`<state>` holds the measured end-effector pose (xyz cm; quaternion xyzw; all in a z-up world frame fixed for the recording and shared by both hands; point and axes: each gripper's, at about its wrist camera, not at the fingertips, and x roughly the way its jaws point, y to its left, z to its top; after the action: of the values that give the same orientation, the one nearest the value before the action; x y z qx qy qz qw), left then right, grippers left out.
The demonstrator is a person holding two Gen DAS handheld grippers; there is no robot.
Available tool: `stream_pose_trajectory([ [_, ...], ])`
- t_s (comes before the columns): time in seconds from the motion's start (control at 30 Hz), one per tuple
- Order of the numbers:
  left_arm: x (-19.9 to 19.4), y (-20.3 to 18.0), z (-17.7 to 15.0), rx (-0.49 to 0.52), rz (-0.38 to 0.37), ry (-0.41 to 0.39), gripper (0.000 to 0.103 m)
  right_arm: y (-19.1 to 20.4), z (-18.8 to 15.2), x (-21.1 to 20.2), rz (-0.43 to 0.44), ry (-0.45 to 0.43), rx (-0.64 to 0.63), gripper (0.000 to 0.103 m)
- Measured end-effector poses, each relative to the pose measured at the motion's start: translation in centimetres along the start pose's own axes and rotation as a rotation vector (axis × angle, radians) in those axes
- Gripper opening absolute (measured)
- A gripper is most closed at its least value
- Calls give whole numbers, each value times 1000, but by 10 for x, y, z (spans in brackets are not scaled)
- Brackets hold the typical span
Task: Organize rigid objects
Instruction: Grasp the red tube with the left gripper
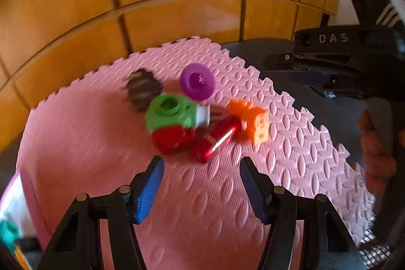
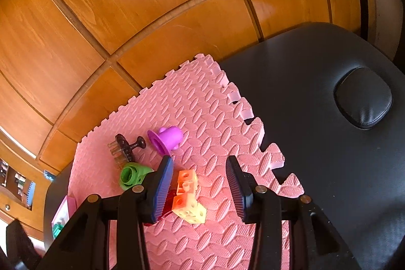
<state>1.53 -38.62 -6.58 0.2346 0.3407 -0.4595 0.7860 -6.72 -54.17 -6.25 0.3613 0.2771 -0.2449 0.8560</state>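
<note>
Here the left gripper (image 1: 201, 184) is half open and empty; the red tube (image 1: 217, 139) lies just ahead, slanted across its jaws. The right gripper (image 2: 200, 184), open and empty too, hangs over the orange block (image 2: 187, 187).

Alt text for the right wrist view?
The right claw hangs open over a pink foam mat above an orange and yellow block piece, with a purple cup, green ring and dark brush beyond.
</note>
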Motion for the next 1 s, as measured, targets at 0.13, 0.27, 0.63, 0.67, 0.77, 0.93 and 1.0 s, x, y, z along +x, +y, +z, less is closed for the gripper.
stream_pose_trajectory([
  [0.13,20,-7,14,57,-5,4,63,-1,1,1,11,6,11,43],
  [0.27,39,-14,24,123,29,-9,63,-5,3,1,22,8,35,43],
  [0.63,36,-25,17,203,-13,7,22,-6,2,8,-5,26,32,43],
  [0.67,33,-24,11,204,-18,8,22,-7,2,9,-9,29,32,43],
  [0.77,23,-20,0,171,-47,6,22,-8,1,10,-20,29,31,43],
  [0.93,8,-7,-16,84,-96,24,22,-10,1,9,-25,32,38,43],
  [1.0,3,-2,-20,50,-114,37,22,-11,1,9,-22,35,43,43],
])
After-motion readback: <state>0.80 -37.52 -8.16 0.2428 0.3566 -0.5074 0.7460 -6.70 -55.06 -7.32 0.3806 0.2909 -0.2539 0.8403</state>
